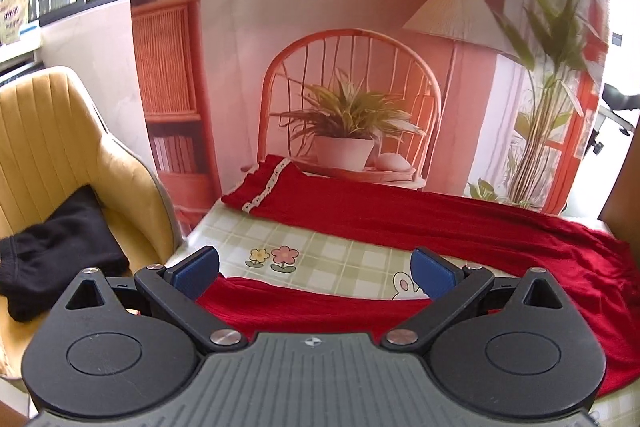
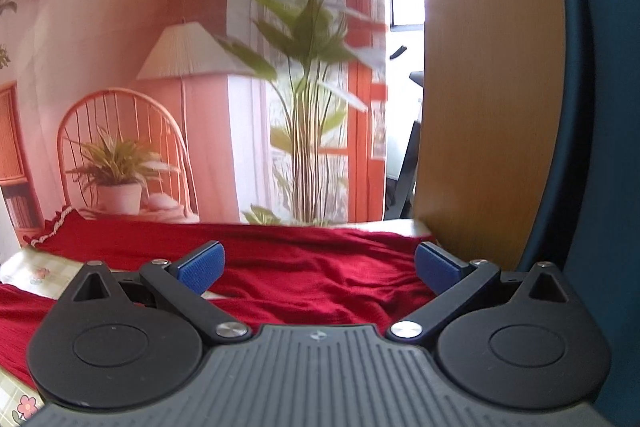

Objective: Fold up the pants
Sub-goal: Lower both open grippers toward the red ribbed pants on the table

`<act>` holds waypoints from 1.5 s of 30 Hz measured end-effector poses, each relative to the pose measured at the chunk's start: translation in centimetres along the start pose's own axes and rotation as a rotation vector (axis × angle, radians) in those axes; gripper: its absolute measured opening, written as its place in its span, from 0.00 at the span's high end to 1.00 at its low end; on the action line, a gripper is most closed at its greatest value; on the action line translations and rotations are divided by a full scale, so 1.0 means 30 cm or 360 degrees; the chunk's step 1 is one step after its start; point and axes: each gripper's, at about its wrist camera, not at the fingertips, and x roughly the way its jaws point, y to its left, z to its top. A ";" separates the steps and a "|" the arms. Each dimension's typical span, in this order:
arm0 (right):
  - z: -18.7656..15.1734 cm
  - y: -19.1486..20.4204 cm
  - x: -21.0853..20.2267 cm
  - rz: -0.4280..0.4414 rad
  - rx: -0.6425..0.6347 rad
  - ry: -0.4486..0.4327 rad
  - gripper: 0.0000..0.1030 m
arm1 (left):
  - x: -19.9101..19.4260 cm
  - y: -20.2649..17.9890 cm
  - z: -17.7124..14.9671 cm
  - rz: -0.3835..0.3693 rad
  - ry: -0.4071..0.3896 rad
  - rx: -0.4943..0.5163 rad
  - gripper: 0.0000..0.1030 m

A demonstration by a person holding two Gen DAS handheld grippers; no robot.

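Red pants (image 1: 420, 223) lie spread beneath both grippers' parted fingers (image 1: 198, 269).

Yellow armchair (image 1: 52, 147), printed room backdrop (image 1: 360, 7)

No writing can be read; the sign (image 1: 14, 15) by the window is too blurred

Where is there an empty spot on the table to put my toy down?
The bare checked tablecloth shows between the two legs of the red pants, around the flower pictures, reaching the table's left edge. The right side is crowded: bunched red fabric covers it up to the wooden board. Both hand-held grippers, left and right, hang open.
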 end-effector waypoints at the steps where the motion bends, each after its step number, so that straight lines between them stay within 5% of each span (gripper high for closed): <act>1: 0.005 -0.002 0.011 0.0007 0.0005 0.0004 0.00 | 0.005 0.002 0.012 -0.0003 -0.0006 -0.0014 0.00; 10: 0.050 -0.010 0.093 0.0145 0.0055 -0.0023 0.00 | -0.002 -0.033 0.096 0.0093 -0.0027 -0.0014 0.00; 22: -0.091 0.071 0.188 0.0160 0.0103 0.0178 0.00 | 0.184 0.088 -0.089 0.0204 0.0367 -0.0242 0.11; 24: -0.091 0.098 0.206 0.0152 0.0070 0.0186 0.00 | 0.220 0.122 -0.071 0.0235 0.0411 -0.0272 0.19; 33: 0.099 0.150 0.366 0.0228 0.0211 0.0177 0.00 | 0.271 0.186 0.127 0.0256 0.0255 -0.0348 0.20; 45: -0.096 0.068 0.385 0.0029 0.0311 0.0395 0.00 | 0.423 0.222 -0.220 0.0215 0.0757 -0.0574 0.24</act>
